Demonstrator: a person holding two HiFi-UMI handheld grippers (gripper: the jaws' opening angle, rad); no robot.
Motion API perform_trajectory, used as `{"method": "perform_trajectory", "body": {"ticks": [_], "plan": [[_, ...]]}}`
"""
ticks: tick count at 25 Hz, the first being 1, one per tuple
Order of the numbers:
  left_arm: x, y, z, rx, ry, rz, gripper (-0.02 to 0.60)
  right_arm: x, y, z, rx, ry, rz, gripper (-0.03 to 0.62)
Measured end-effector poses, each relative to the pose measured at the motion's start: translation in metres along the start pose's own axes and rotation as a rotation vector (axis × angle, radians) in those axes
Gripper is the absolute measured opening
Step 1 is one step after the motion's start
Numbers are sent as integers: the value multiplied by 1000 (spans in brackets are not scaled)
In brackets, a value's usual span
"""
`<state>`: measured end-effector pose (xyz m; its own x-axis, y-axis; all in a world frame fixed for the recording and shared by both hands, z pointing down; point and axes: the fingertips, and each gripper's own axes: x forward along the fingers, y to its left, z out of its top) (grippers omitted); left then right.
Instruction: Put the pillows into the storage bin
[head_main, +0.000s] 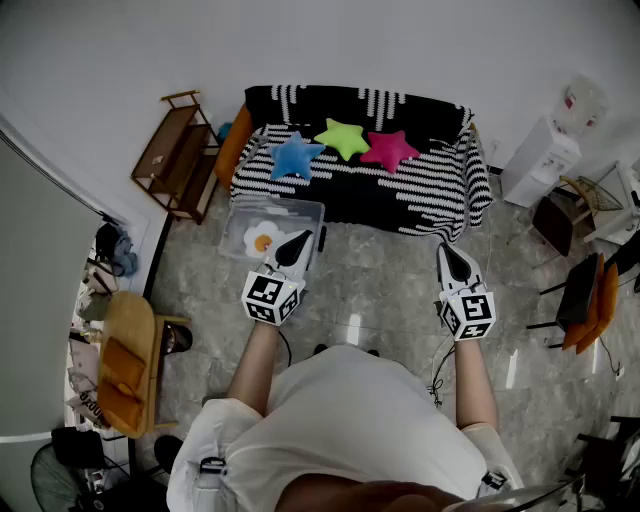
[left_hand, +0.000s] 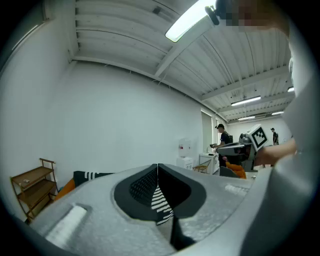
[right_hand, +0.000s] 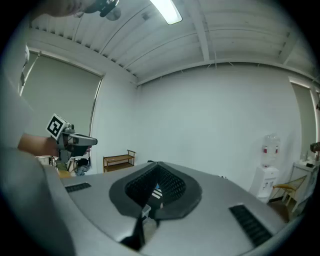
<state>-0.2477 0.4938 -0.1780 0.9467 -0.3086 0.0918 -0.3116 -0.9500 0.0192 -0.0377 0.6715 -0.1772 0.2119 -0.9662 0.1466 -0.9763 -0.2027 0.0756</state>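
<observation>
At the bottom of the head view, a person in a white shirt (head_main: 345, 420) holds both arms forward over glossy grey marbled floor tiles (head_main: 380, 275). The left gripper (head_main: 297, 241), grey with black ribbed pads, has its jaws pressed together on nothing, and so has the right gripper (head_main: 448, 251). Just past the left one's tip sits the clear rectangular plastic storage bin (head_main: 238, 212), with a soft white fried-egg pillow (head_main: 263, 238) inside. Behind the bin stands a black-and-white striped knitted sofa (head_main: 420, 185) carrying three plush star pillows: blue (head_main: 295, 156), green (head_main: 345, 137), magenta (head_main: 389, 149). A slatted wooden shelf (head_main: 177, 155) stands at upper left and a white water dispenser (head_main: 540, 160) at upper right.
</observation>
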Motion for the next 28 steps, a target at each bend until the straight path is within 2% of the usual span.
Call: {"method": "perform_trajectory", "body": {"ticks": [9, 24, 25, 28], "plan": [[0, -3, -2, -6, 3, -3, 17, -2, -1, -1, 9, -3, -4, 2], [7, -20, -6, -14, 14, 2, 17, -13, -12, -8, 86, -24, 36, 8], [7, -22, -6, -16, 14, 3, 17, -14, -12, -10, 87, -20, 41, 18], [8, -29, -7, -22, 12, 4, 17, -18, -16, -12, 83, -18, 38, 113]]}}
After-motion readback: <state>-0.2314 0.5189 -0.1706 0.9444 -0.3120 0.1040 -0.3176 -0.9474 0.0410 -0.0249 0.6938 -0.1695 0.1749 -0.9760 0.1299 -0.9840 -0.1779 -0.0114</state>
